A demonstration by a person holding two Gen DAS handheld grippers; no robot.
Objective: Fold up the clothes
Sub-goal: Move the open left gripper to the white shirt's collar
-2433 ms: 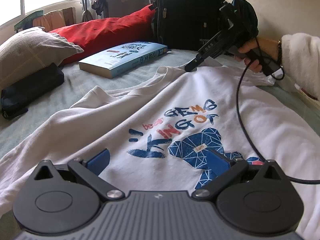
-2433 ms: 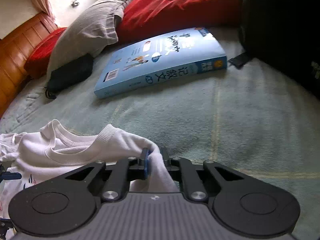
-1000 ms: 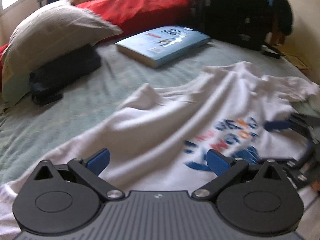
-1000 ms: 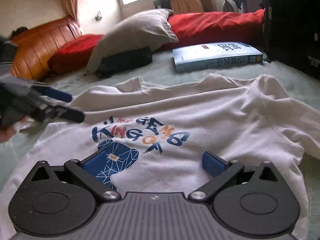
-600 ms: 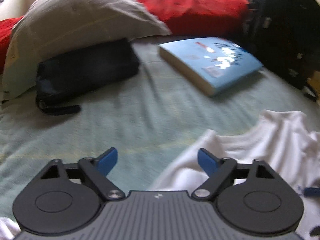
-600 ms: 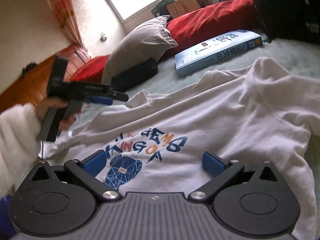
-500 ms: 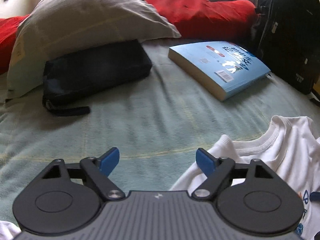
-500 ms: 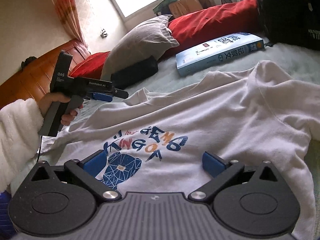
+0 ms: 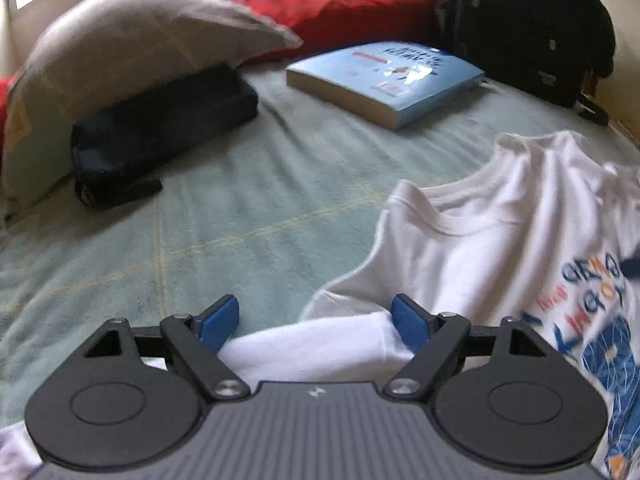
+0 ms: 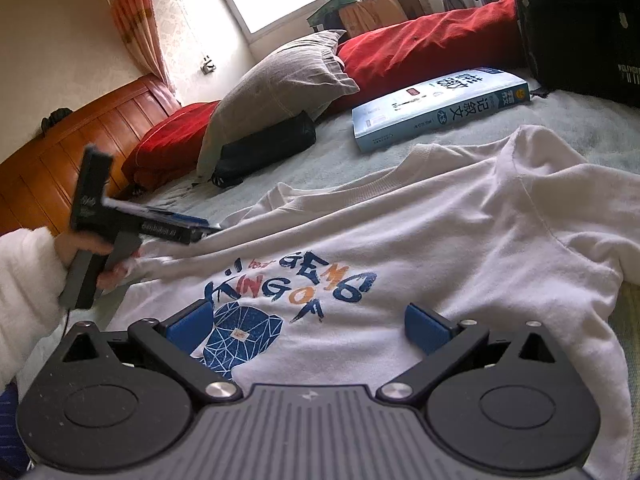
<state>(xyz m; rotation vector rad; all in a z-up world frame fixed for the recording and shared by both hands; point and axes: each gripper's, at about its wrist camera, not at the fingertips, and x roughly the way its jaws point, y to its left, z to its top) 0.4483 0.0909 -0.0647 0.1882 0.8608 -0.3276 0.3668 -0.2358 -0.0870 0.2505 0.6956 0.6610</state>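
Note:
A white T-shirt (image 10: 420,240) with a blue and orange print lies face up on the green bed cover (image 9: 240,216). In the left wrist view its collar and shoulder (image 9: 480,248) are at the right. Its left sleeve (image 9: 316,346) runs between the blue pads of my left gripper (image 9: 316,320). The jaws stand wide and do not pinch the cloth. In the right wrist view a hand in a fluffy white sleeve holds that left gripper (image 10: 212,227) low at the shirt's left edge. My right gripper (image 10: 308,328) hovers open over the printed chest, holding nothing.
A light blue book (image 10: 440,108) lies beyond the collar. A grey pillow (image 10: 280,88) leans over a black pouch (image 10: 268,148), with a red bolster (image 10: 432,44) behind. A black backpack (image 10: 580,20) stands far right and a wooden headboard (image 10: 80,132) at the left.
My left gripper swung off the chest to the shirt's left side and sank; its jaws narrowed a little and the sleeve now lies between them. The right gripper stayed over the print, tilting slightly.

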